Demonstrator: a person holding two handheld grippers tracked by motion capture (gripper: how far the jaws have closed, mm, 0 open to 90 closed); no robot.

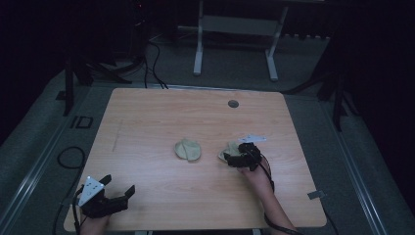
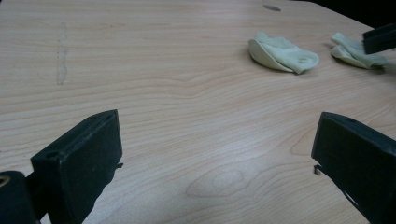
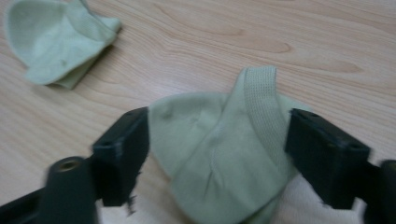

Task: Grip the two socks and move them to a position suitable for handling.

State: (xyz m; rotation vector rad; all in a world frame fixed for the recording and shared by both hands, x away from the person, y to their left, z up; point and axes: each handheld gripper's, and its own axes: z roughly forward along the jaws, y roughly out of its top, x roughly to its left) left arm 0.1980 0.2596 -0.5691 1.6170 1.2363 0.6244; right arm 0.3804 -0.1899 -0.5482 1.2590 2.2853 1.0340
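Observation:
Two pale green socks lie on the wooden table (image 1: 195, 112). One crumpled sock (image 1: 188, 150) (image 2: 282, 55) (image 3: 56, 42) rests near the table's middle. The other sock (image 1: 226, 152) (image 2: 355, 53) (image 3: 219, 172) lies to its right, bunched, with its ribbed cuff standing up. My right gripper (image 1: 235, 155) (image 3: 217, 140) is low over it, its jaws standing wide on either side with the sock between them. At the front left corner my left gripper (image 1: 117, 185) (image 2: 215, 154) is open with only bare wood between its jaws.
A round grommet hole (image 1: 233, 104) (image 2: 272, 7) sits near the table's far edge. Beyond the table stand a white desk frame (image 1: 198, 44) and floor cables (image 1: 154, 63). A pale streak (image 2: 60, 51) marks the wood on the left.

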